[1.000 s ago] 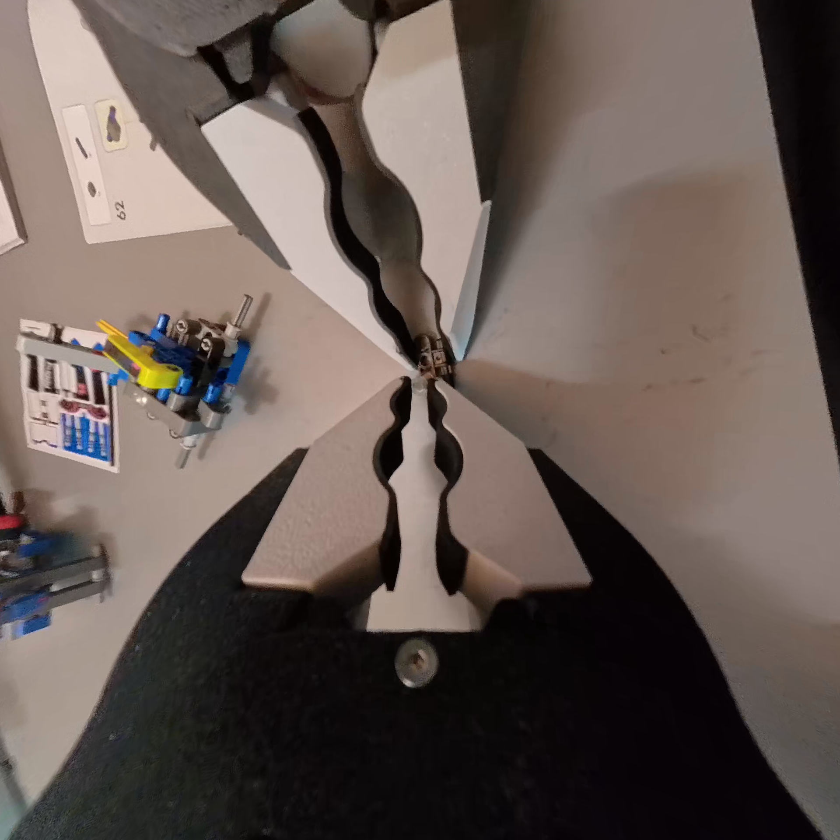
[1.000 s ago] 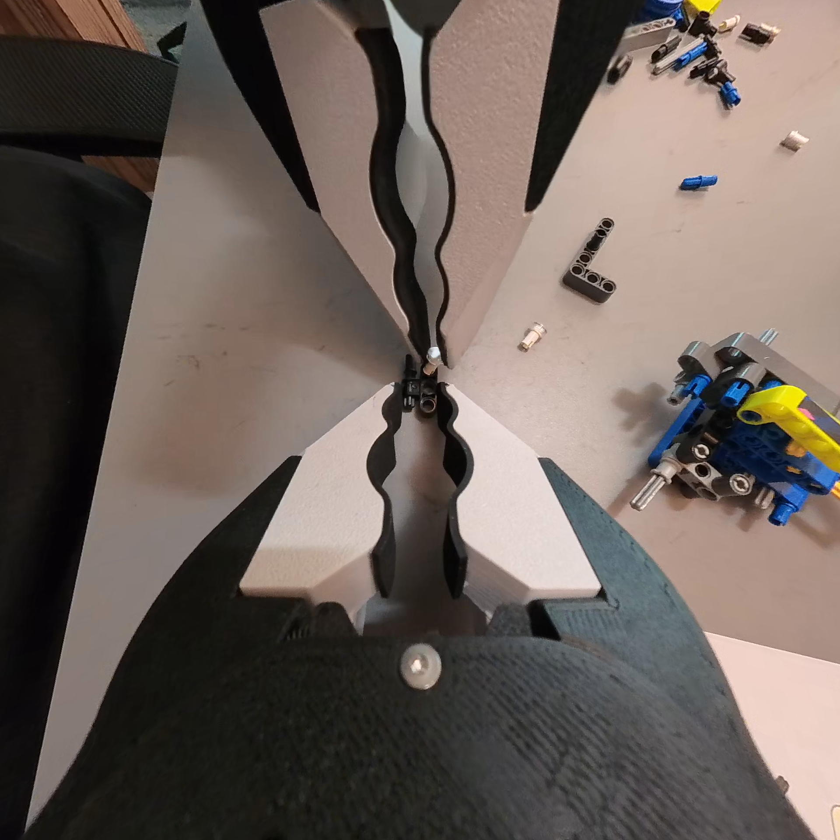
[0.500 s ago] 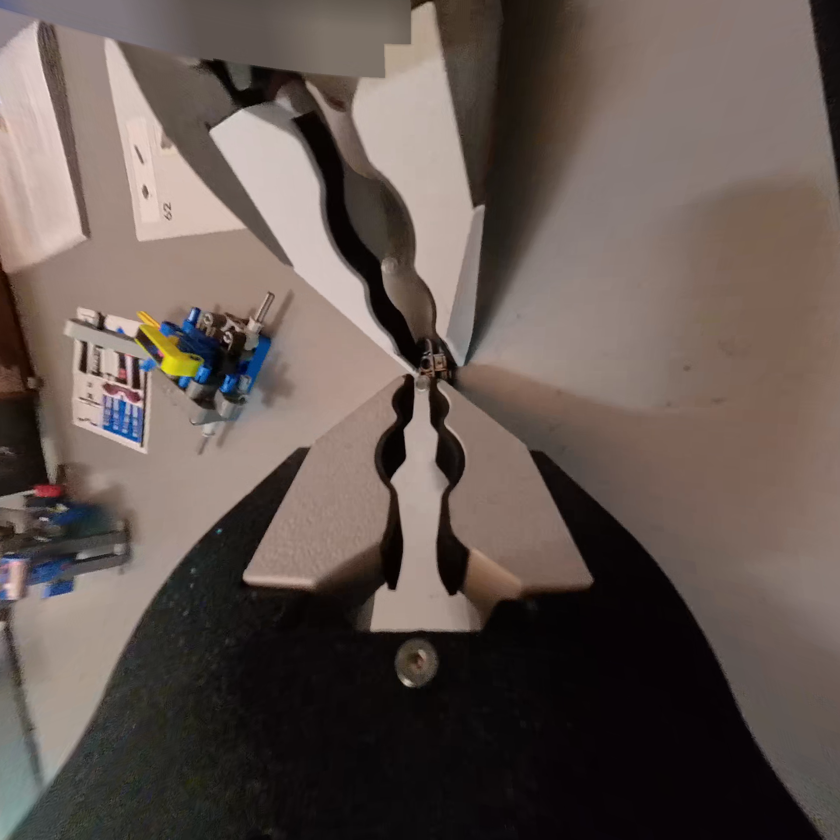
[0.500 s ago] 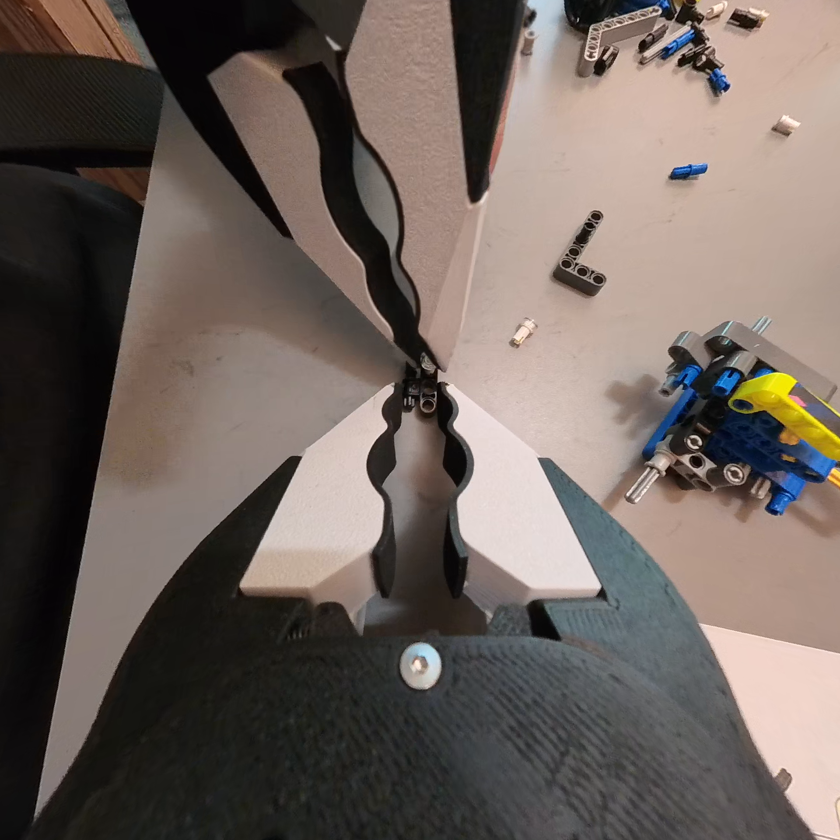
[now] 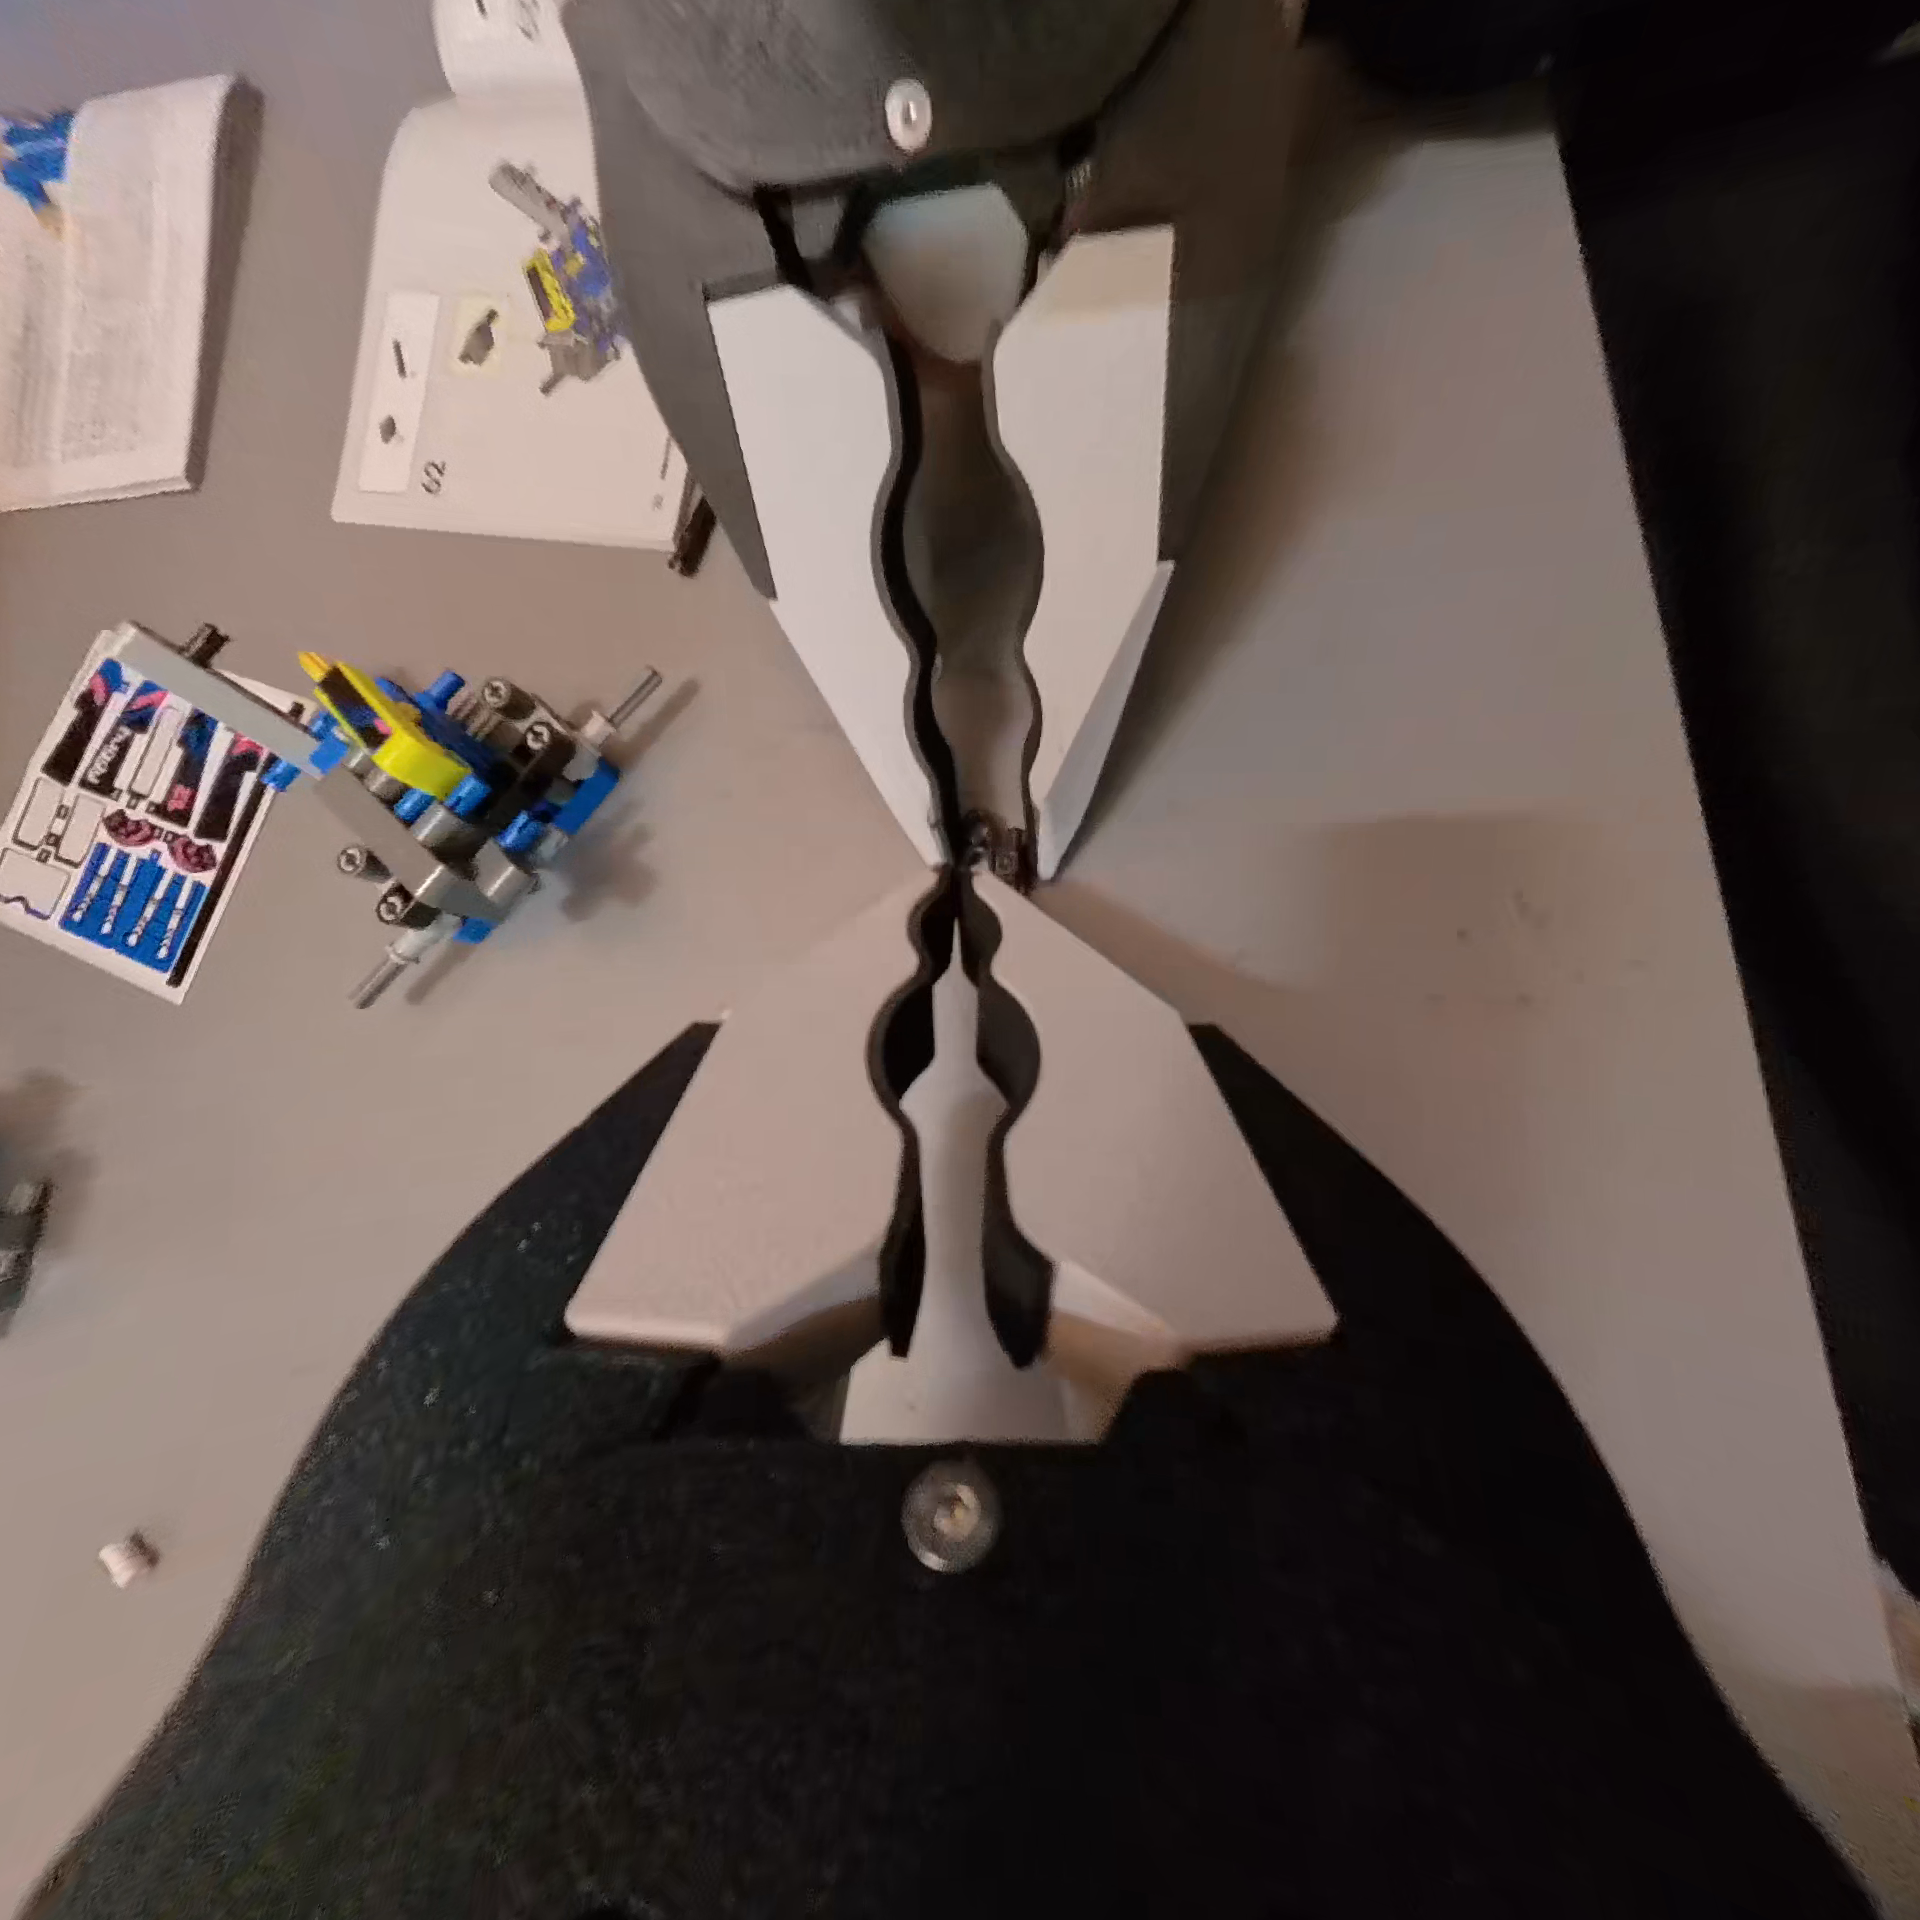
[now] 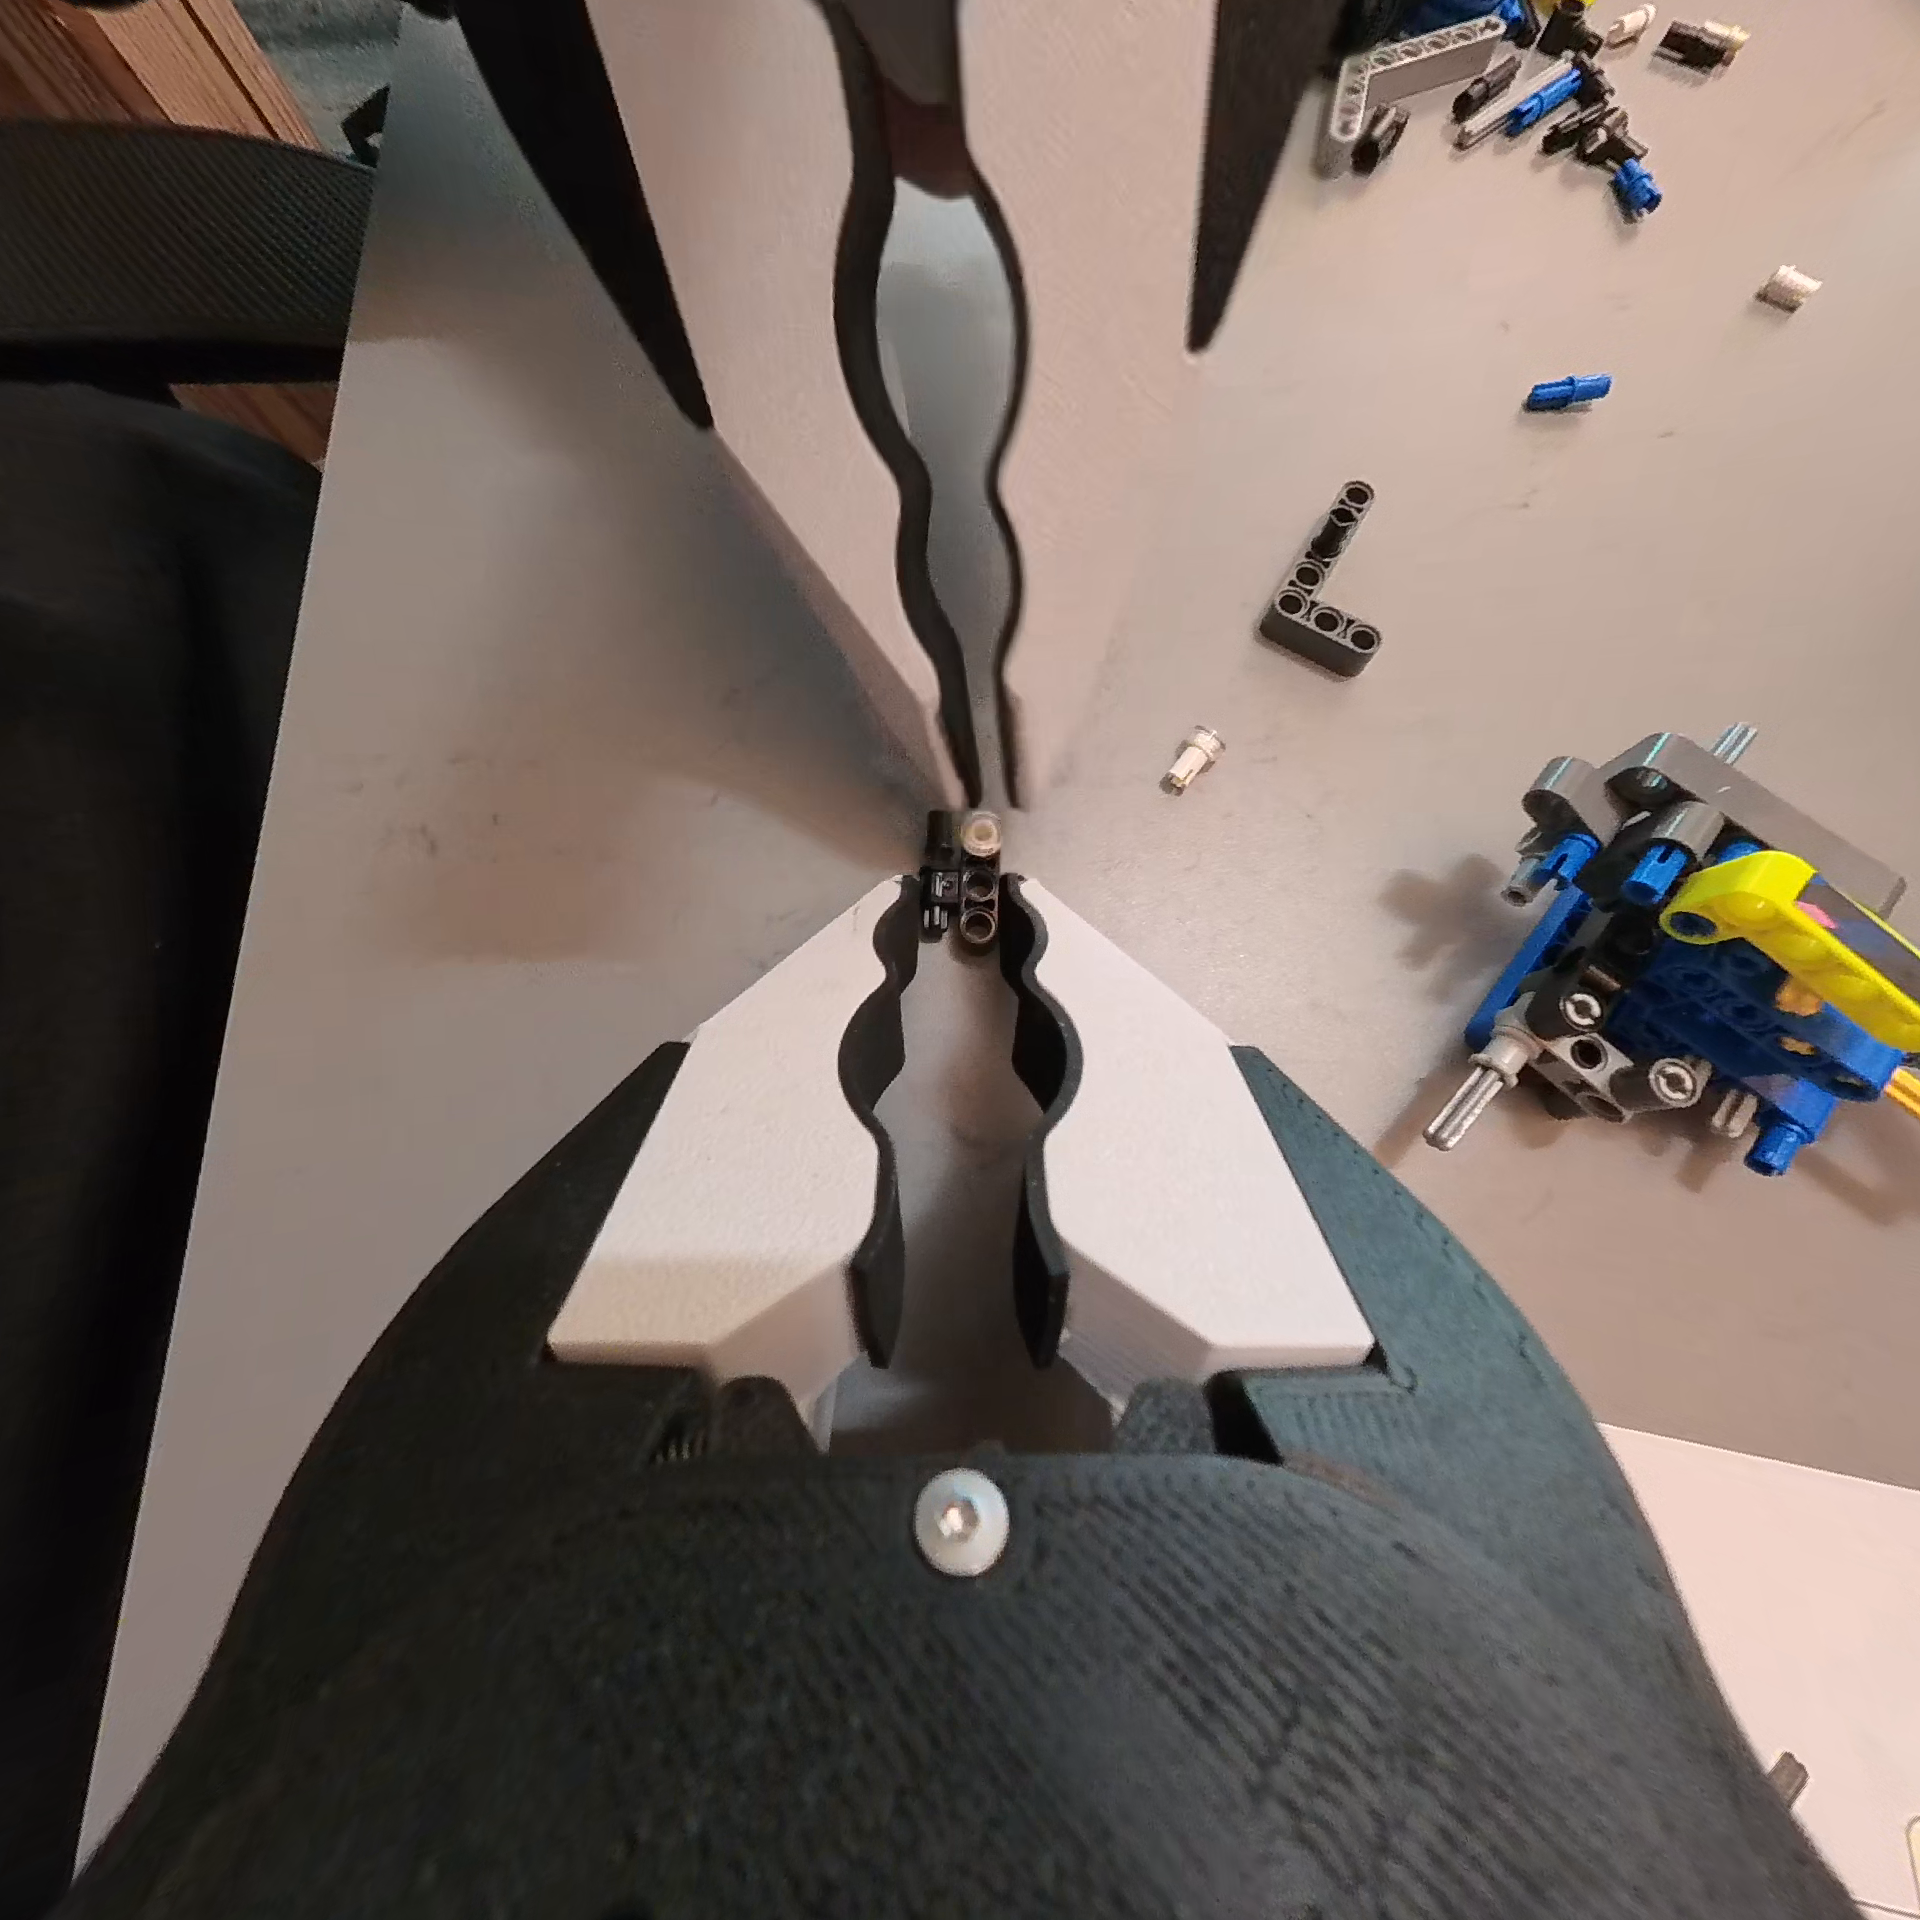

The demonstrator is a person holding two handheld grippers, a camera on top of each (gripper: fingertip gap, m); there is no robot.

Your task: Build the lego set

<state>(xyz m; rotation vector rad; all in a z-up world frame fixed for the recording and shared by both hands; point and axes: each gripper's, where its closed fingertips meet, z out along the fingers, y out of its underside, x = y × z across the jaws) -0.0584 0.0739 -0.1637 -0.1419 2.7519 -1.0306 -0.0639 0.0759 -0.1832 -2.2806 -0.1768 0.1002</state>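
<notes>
right gripper (image 6: 961,883): jaws nearly closed, pinching a small black lego connector piece with round holes (image 6: 964,902) at the tips, held above the pale grey surface (image 6: 582,790).
left gripper (image 5: 956,896): jaws pressed together at the tips with no gap showing; whether they grip the pin, cannot tell.
tan translucent pin (image 6: 981,831): seated in the top end of the black connector, right at the left gripper's tips, which come in from 12 o'clock in the right wrist view.
grippers: tip to tip; in the left wrist view the right gripper enters from 12 o'clock with the black connector (image 5: 992,847) between its tips.
blue, yellow and grey lego assembly with metal-look axles (image 5: 457,800): on the surface at 9 o'clock of the left gripper, well apart; at 3 o'clock in the right wrist view (image 6: 1704,956).
sticker sheet (image 5: 125,821): flat, partly under the assembly's grey beam, 9 o'clock.
open instruction booklet (image 5: 499,343): 11 o'clock, left wrist view.
dark grey L-shaped beam (image 6: 1325,582): 1 o'clock, right wrist view.
loose tan pin (image 6: 1193,758): between the beam and the grippers.
blue pin (image 6: 1569,390): 2 o'clock.
pile of loose lego parts (image 6: 1507,94): far 1 o'clock.
</notes>
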